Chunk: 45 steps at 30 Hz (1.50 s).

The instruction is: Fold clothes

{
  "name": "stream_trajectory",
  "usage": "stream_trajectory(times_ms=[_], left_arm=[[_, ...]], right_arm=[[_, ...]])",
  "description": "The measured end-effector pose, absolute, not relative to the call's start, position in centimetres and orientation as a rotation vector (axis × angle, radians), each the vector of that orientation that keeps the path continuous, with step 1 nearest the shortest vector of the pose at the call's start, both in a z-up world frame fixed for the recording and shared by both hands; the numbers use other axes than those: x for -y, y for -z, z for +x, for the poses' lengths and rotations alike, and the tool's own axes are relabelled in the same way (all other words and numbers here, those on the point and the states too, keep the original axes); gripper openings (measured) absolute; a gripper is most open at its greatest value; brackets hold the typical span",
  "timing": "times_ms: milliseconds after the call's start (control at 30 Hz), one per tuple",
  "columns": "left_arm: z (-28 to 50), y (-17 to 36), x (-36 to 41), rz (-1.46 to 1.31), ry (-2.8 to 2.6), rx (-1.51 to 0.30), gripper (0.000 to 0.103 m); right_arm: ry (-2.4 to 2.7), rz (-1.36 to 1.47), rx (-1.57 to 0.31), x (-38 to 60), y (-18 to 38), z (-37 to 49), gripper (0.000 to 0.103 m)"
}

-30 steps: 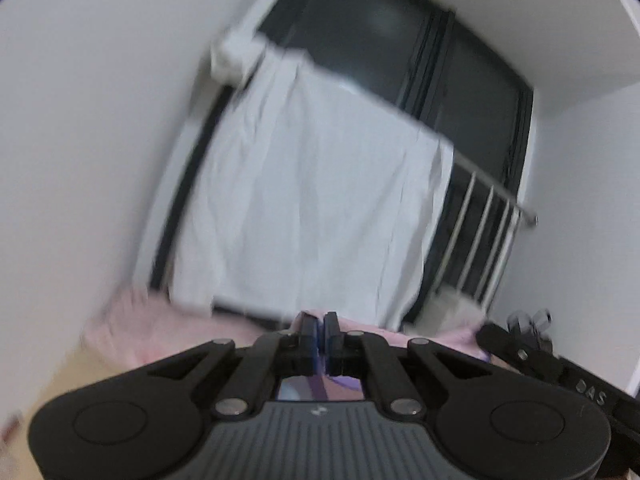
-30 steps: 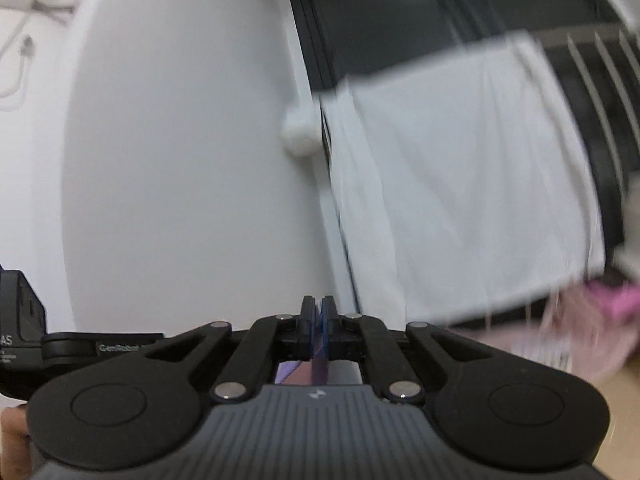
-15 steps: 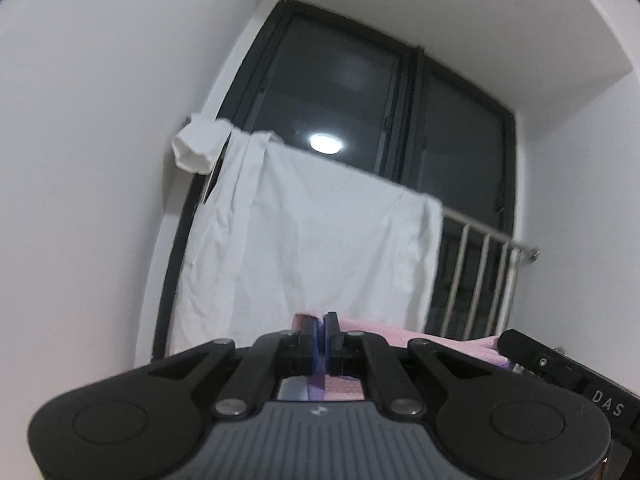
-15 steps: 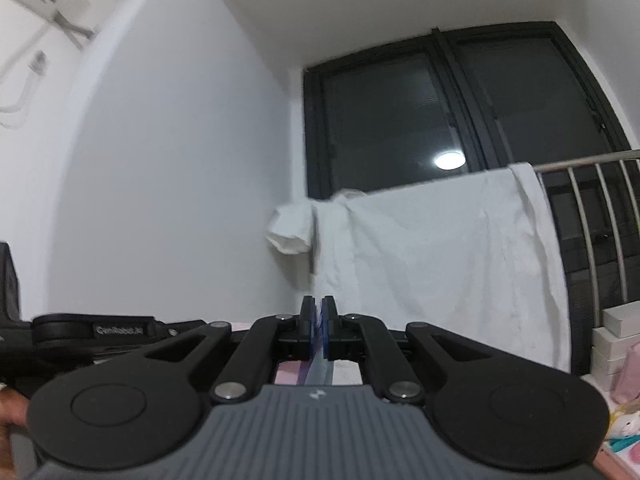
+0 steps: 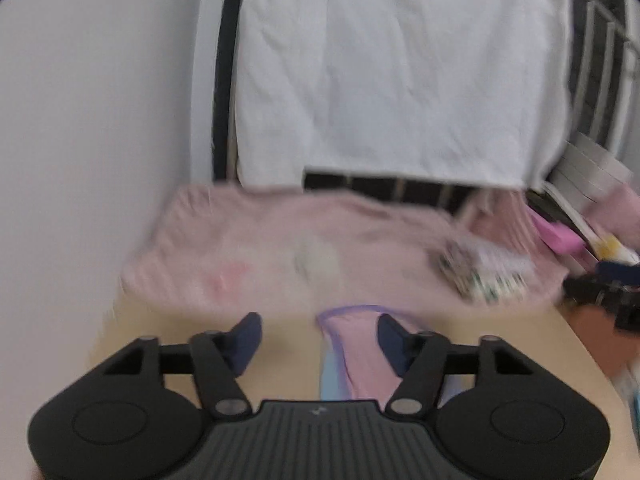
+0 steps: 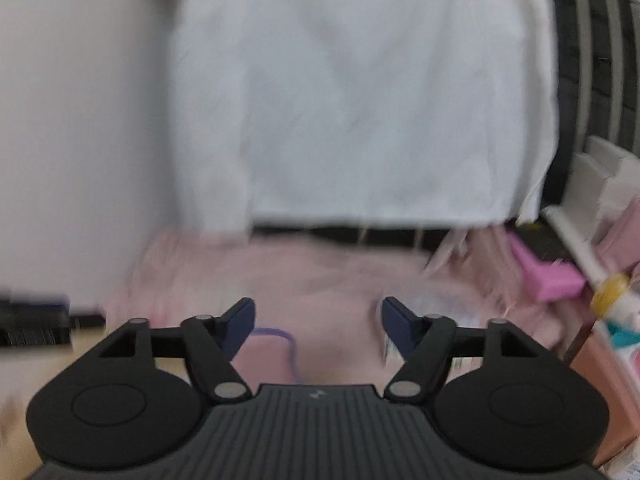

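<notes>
Left tongs (image 5: 318, 334) and right tongs (image 6: 318, 320) both spread wide, empty, angled downward.

Wooden table (image 5: 280, 364): pink garment (image 5: 360, 356), pink blanket (image 5: 280, 248)

This is a room in a home, likely a bedroom or laundry corner. A white sheet (image 5: 400, 72) hangs over a pale railing (image 5: 600, 60) across the top of the left view, in front of a dark window frame (image 5: 222, 80). Below it, pink clothes (image 5: 288, 248) lie heaped on a light wooden table (image 5: 280, 360) against a plain white wall (image 5: 88, 120). At the right edge of the right view sit white boxes (image 6: 604, 176) and a bottle (image 6: 612, 296), blurred.
</notes>
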<state>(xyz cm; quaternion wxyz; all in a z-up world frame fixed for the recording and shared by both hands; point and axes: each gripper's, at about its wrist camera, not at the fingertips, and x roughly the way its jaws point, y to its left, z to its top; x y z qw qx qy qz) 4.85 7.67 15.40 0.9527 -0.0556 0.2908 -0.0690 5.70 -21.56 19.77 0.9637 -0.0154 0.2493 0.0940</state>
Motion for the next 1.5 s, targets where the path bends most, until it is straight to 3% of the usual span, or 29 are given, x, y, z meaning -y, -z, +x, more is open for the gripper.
stream_trajectory(times_ms=[167, 433, 467, 533, 700, 933, 967, 1033, 1100, 1133, 1167, 1267, 1400, 1500], left_arm=[[-6.9, -7.6, -9.3, -0.142, 0.287, -0.599, 0.066], [-11.0, -4.7, -9.7, -0.328, 0.451, -0.612, 0.062], [-11.5, -4.3, -9.7, -0.351, 0.472, -0.613, 0.061], [-12.4, -3.6, -9.8, -0.393, 0.507, -0.616, 0.056], [-11.4, -3.1, -7.5, -0.329, 0.465, -0.651, 0.052], [-9.1, -1.6, -5.1, -0.315, 0.414, -0.720, 0.052], [-9.0, -1.5, -4.9, -0.323, 0.428, -0.718, 0.051], [-8.9, -1.8, -4.3, -0.314, 0.450, -0.708, 0.050], [-8.5, -1.5, -4.0, -0.297, 0.448, -0.731, 0.038], [-8.2, -1.3, -3.9, -0.293, 0.445, -0.745, 0.020], [-7.9, -1.0, -4.0, -0.313, 0.439, -0.767, 0.011], [-7.7, -0.4, -4.7, -0.361, 0.455, -0.777, 0.003], [-7.9, -0.9, -5.5, -0.413, 0.477, -0.745, 0.000], [-7.6, -2.5, -7.2, -0.538, 0.506, -0.681, 0.000]], right_arm=[[-0.357, -0.040, -0.598, 22.6, -9.6, -3.8, 0.075], [-0.708, -0.227, -0.334, 17.7, -5.1, -17.1, 0.070], [-0.711, -0.261, -0.338, 16.8, -4.6, -17.2, 0.065], [-0.706, -0.312, -0.379, 15.3, -3.6, -16.6, 0.032], [-0.655, -0.328, -0.450, 14.4, -1.5, -16.2, 0.008], [-0.409, -0.064, -0.475, 18.9, -1.5, -17.7, 0.012], [-0.387, -0.042, -0.469, 19.4, -1.7, -18.3, 0.017], [-0.438, -0.035, -0.433, 19.1, -2.4, -19.0, 0.040], [-0.503, -0.062, -0.407, 18.0, -3.1, -18.9, 0.047], [-0.529, -0.088, -0.409, 17.1, -3.2, -18.3, 0.047], [-0.539, -0.107, -0.431, 16.4, -2.8, -17.4, 0.046], [-0.541, -0.141, -0.521, 14.6, -1.1, -14.8, 0.037], [-0.519, -0.021, -0.575, 15.6, -0.7, -13.3, 0.008], [-0.541, 0.139, -0.535, 17.9, -2.5, -13.7, 0.005]])
